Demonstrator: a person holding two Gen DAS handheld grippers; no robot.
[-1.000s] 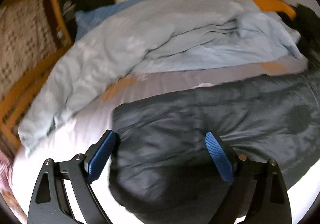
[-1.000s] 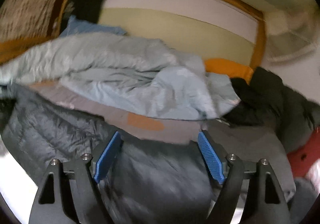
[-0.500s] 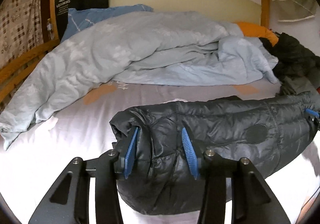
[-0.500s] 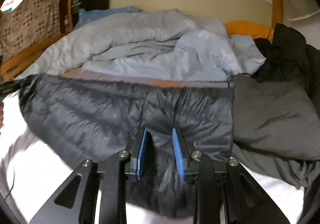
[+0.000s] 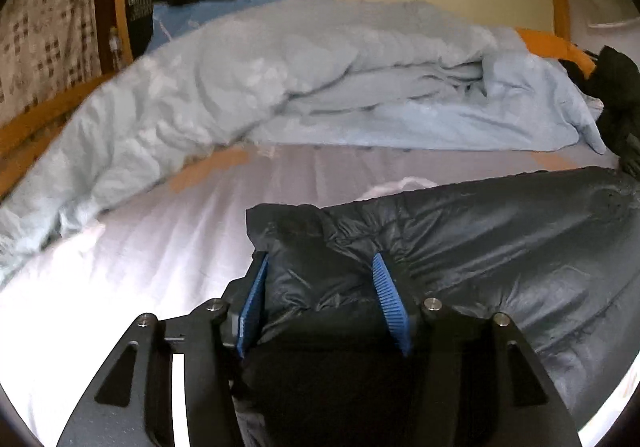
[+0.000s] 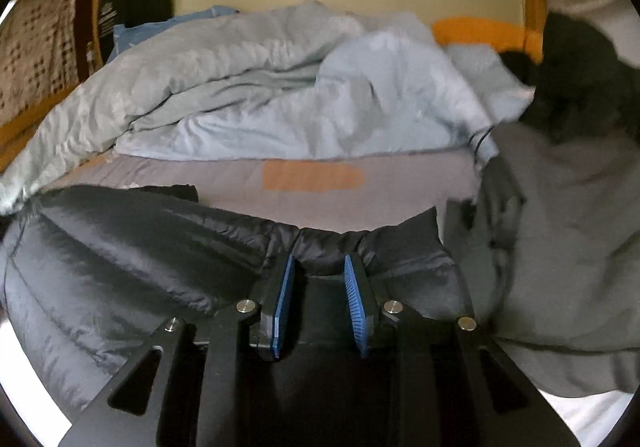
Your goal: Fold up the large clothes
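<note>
A dark grey puffer jacket [image 5: 500, 243] lies stretched across the near side of the bed. My left gripper [image 5: 320, 267] is shut on a bunched fold at the jacket's left end, with fabric filling the space between the blue pads. In the right wrist view the same jacket [image 6: 140, 259] runs to the left, and my right gripper [image 6: 318, 267] is shut on its upper edge near the right end. Both hold the jacket low over the mattress.
A crumpled light blue duvet [image 5: 320, 87] fills the far half of the bed, with grey sheet [image 5: 192, 247] in front. A grey garment [image 6: 560, 227] and black clothing [image 6: 580, 67] lie at the right. A wooden bed frame [image 5: 40, 115] runs along the left.
One second ago both grippers were open above the jacket. They closed on it, then carried it; the jacket now sits lower and closer to the camera, its grasped edges bunched.
</note>
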